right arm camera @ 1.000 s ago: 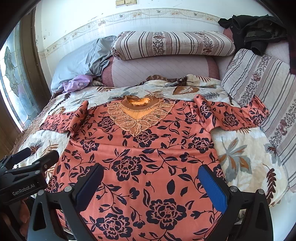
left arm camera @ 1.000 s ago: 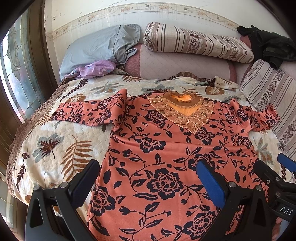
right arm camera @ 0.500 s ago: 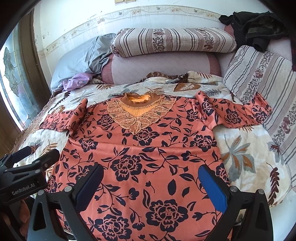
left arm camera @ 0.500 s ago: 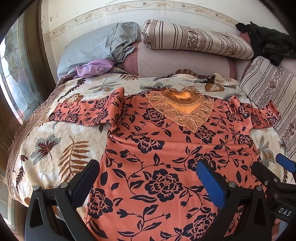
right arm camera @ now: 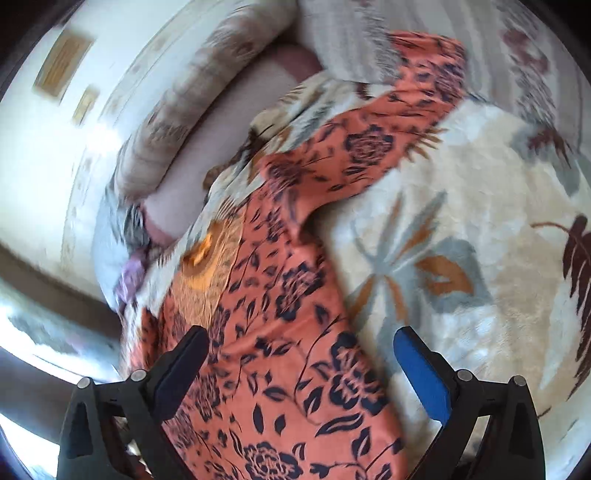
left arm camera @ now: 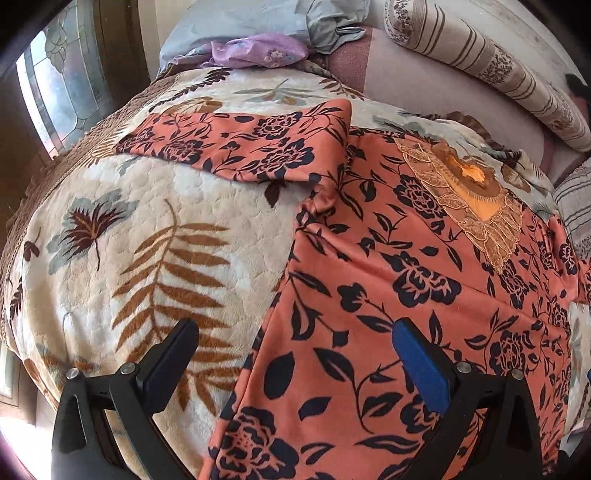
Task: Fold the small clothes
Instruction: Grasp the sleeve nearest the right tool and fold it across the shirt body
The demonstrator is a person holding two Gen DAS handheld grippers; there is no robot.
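Floral orange top [left arm camera: 388, 280] lies spread flat on the leaf-patterned blanket [left arm camera: 147, 240] of the bed, its gold lace neckline [left arm camera: 469, 195] well ahead of the left gripper [left arm camera: 295, 354] and off to that gripper's right. The left gripper hangs low over the top's side edge with its jaws wide apart and nothing between them: its black finger [left arm camera: 170, 362] sits over bare blanket, its blue-padded finger [left arm camera: 421, 365] over the orange fabric, so the hem line runs up between the two. One sleeve [left arm camera: 240, 144] stretches out ahead and to the left of this gripper, flat on the blanket. Farther ahead lie a purple cloth [left arm camera: 258, 51], a grey pillow [left arm camera: 236, 18] and a striped bolster [left arm camera: 491, 70]. The right wrist view is tilted and motion-blurred. There the right gripper [right arm camera: 299, 358] is also spread wide and holds nothing, straddling the top's [right arm camera: 280, 350] opposite side edge, black finger [right arm camera: 181, 365] over the fabric and blue finger [right arm camera: 421, 369] over the blanket [right arm camera: 461, 240]. The other sleeve [right arm camera: 369, 147] reaches away ahead of it, toward a striped cushion [right arm camera: 351, 40].
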